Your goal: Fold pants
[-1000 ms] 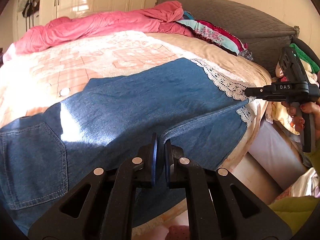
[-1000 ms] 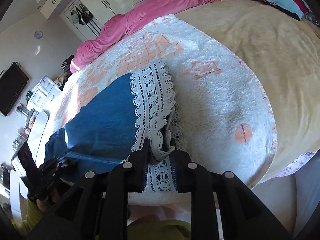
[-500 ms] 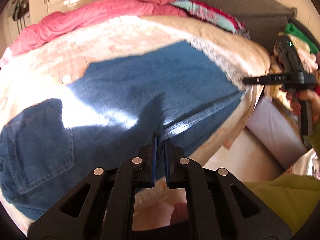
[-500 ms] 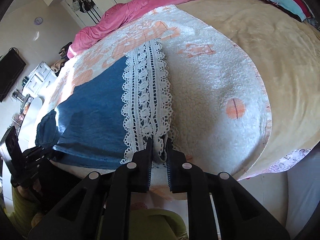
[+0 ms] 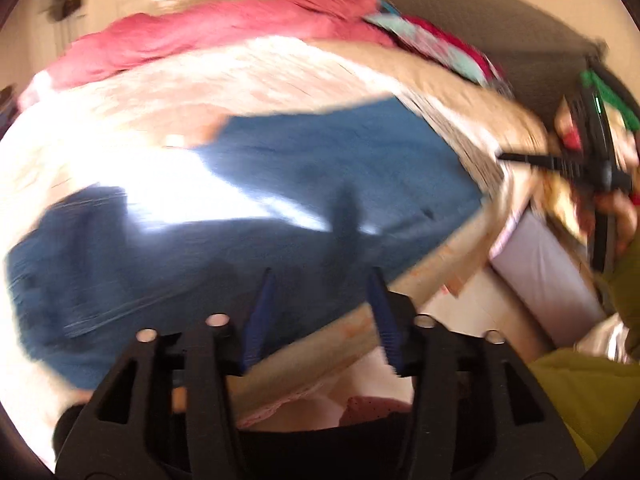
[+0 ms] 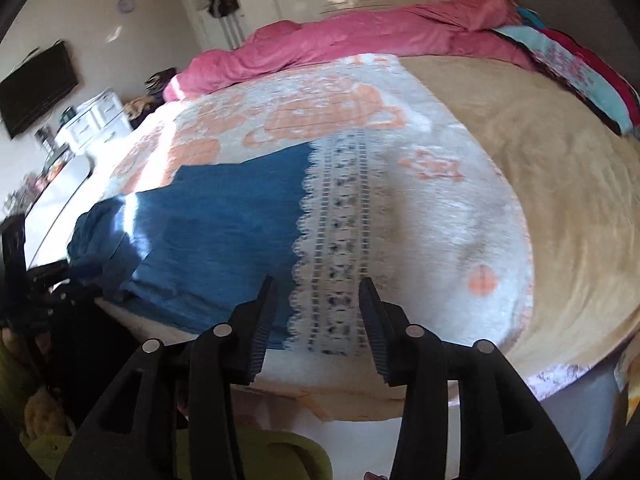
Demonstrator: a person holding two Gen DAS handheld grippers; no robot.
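Blue denim pants [image 5: 288, 200] with a white lace hem [image 6: 340, 232] lie folded lengthwise on the bed, near its front edge. My left gripper [image 5: 320, 280] hangs just off the pants' near edge at the waist end. Its jaws are opening and nothing is pinched between them. My right gripper [image 6: 318, 285] hovers over the lace hem, jaws opening too, the pads clear of the cloth. The left wrist view is blurred by motion. Each gripper shows in the other's view: right gripper [image 5: 520, 158], left gripper [image 6: 44, 276].
A white and orange fleece blanket [image 6: 440, 216] lies under the pants on a tan bedspread [image 6: 568, 184]. A pink duvet [image 6: 340, 44] and patterned pillows [image 6: 576, 72] line the far side. A TV [image 6: 36, 84] and white drawers [image 6: 96, 120] stand at left.
Both grippers went from shut on the pants' near edge to open and drew back toward the bed's front edge. The pants now lie flat, released.
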